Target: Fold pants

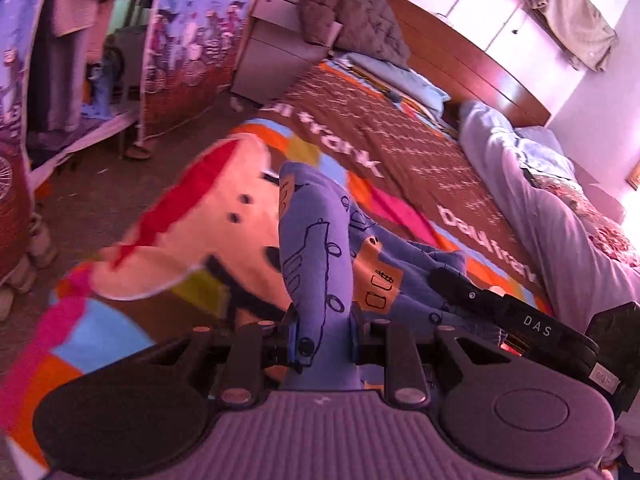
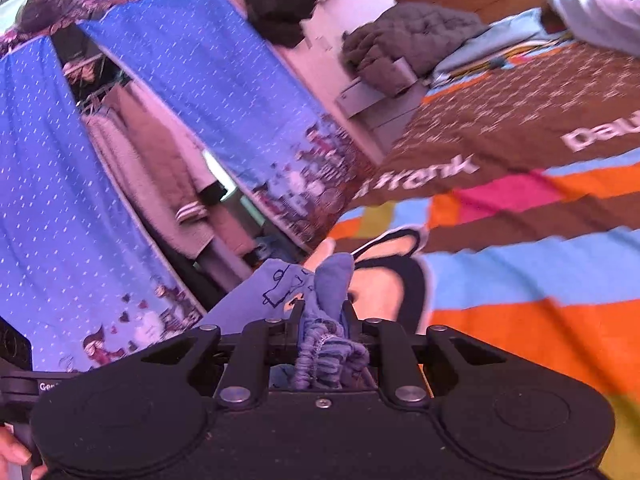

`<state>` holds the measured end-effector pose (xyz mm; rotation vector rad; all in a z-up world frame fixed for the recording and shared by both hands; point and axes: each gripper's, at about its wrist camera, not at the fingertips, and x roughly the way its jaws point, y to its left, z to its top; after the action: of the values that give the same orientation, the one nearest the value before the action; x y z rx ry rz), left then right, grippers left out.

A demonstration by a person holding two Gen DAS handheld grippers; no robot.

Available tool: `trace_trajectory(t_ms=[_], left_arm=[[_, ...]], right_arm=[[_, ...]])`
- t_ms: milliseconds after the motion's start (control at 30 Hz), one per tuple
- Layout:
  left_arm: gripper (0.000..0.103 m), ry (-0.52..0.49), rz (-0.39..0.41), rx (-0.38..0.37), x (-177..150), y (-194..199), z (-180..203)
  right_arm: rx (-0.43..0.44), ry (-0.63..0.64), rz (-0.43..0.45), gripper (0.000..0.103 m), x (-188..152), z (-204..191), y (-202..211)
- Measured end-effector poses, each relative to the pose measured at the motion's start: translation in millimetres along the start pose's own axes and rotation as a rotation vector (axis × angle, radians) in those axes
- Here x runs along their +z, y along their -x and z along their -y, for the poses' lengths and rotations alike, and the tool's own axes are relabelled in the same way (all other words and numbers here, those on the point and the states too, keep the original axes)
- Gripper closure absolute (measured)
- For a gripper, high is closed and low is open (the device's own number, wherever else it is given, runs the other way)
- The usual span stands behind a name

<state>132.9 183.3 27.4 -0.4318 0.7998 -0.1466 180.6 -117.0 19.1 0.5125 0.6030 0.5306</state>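
Judging by the bunched cloth, the pants [image 1: 316,256] are gripped by the left claw [image 1: 323,334] and right claw [image 2: 322,320] above the bed [image 1: 420,152], no flat fold yet made.

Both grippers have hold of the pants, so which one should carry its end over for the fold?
Probably the right gripper: it pinches the bunched waistband, lifted off the bedspread. The left gripper holds the pants near the trailing cloth.
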Motion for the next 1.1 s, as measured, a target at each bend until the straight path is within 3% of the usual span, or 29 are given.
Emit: trace_trajectory(t_ms=[233, 400, 767, 1100], left_arm=[[0.078, 0.048, -0.037, 0.028, -4, -3, -50], [0.078, 0.082, -0.049, 0.029, -11, -9, -70], [0.076, 0.095, -0.054, 0.043, -14, -11, -72], [0.069, 0.068, -0.059, 0.096, -13, -10, -68]], right_arm=[[-0.004, 0.009, -0.097, 0.086, -27, -19, -37], [-0.026, -0.002, -0.114, 0.086, -34, -17, -47], [-0.056, 0.023, -0.116, 0.082, -36, -15, -48], [-0.115, 0.076, -0.124, 0.065, -38, -15, -48]])
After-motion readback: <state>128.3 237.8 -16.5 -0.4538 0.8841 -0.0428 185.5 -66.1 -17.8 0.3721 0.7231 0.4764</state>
